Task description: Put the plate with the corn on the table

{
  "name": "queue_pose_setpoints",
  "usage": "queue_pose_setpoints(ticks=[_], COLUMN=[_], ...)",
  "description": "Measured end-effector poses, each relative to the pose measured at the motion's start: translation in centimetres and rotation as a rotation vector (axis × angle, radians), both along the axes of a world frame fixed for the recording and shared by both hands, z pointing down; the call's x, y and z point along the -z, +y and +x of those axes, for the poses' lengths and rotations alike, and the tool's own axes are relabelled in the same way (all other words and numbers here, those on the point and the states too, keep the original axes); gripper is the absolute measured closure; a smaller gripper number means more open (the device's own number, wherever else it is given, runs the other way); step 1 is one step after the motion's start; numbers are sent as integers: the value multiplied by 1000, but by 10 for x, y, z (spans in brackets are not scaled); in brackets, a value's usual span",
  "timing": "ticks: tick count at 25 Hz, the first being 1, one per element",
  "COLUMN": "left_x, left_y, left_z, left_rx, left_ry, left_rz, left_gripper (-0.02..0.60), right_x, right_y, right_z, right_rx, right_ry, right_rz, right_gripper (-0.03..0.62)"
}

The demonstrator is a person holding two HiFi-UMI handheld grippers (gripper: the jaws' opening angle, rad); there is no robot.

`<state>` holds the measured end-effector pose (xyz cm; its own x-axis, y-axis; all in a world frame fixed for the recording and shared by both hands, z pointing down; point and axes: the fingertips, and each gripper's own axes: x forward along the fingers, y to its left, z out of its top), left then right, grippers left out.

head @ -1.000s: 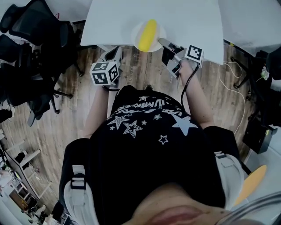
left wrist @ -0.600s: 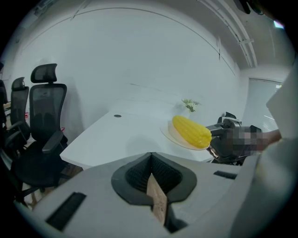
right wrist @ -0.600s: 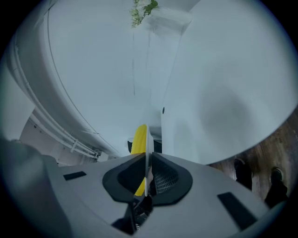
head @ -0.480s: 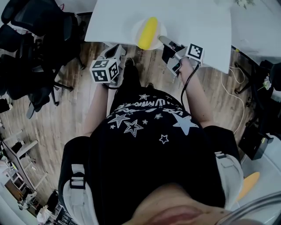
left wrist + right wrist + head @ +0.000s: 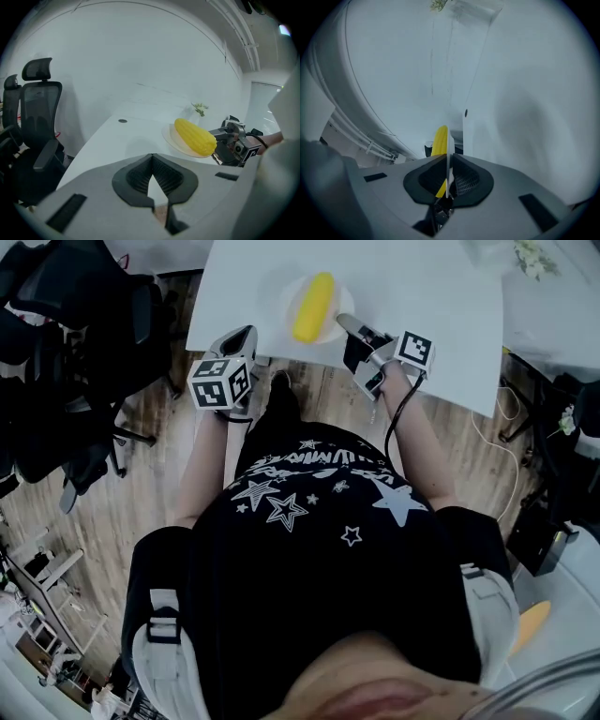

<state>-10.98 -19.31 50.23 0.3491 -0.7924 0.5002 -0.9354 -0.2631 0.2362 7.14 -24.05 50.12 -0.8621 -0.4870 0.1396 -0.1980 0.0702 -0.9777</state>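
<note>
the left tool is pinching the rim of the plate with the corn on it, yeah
No, the right tool is pinching the rim of the plate with the corn on it; the right gripper view shows the rim between its jaws.

Black high-backed office chairs (image 5: 75,324) stand on a brown wood-plank floor (image 5: 122,512), well to the left of the left gripper (image 5: 241,337). A small green-and-white plant sprig (image 5: 200,108) sits far beyond that gripper, to its right.

Yellow corn (image 5: 312,307) on white plate (image 5: 344,298)
</note>
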Motion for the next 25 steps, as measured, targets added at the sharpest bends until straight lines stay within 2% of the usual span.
queue_pose_setpoints(ticks=[4, 12, 18, 25], left_x=[-3, -23, -29, -32], left_y=[-41, -117, -140, -151], left_z=[-25, -83, -95, -93], left_rx=[-9, -33, -46, -56], left_ry=[29, 32, 30, 34], left_rz=[3, -44, -48, -64], left_gripper=[577, 577, 577, 577], right_x=[-5, -26, -32, -45], right_y=[-37, -110, -129, -130], right_z=[-28, -89, -104, -104], right_rx=[4, 7, 20, 22], right_ry=[10, 57, 53, 84], right_rz=[4, -7, 38, 7], right_gripper=[563, 565, 565, 565])
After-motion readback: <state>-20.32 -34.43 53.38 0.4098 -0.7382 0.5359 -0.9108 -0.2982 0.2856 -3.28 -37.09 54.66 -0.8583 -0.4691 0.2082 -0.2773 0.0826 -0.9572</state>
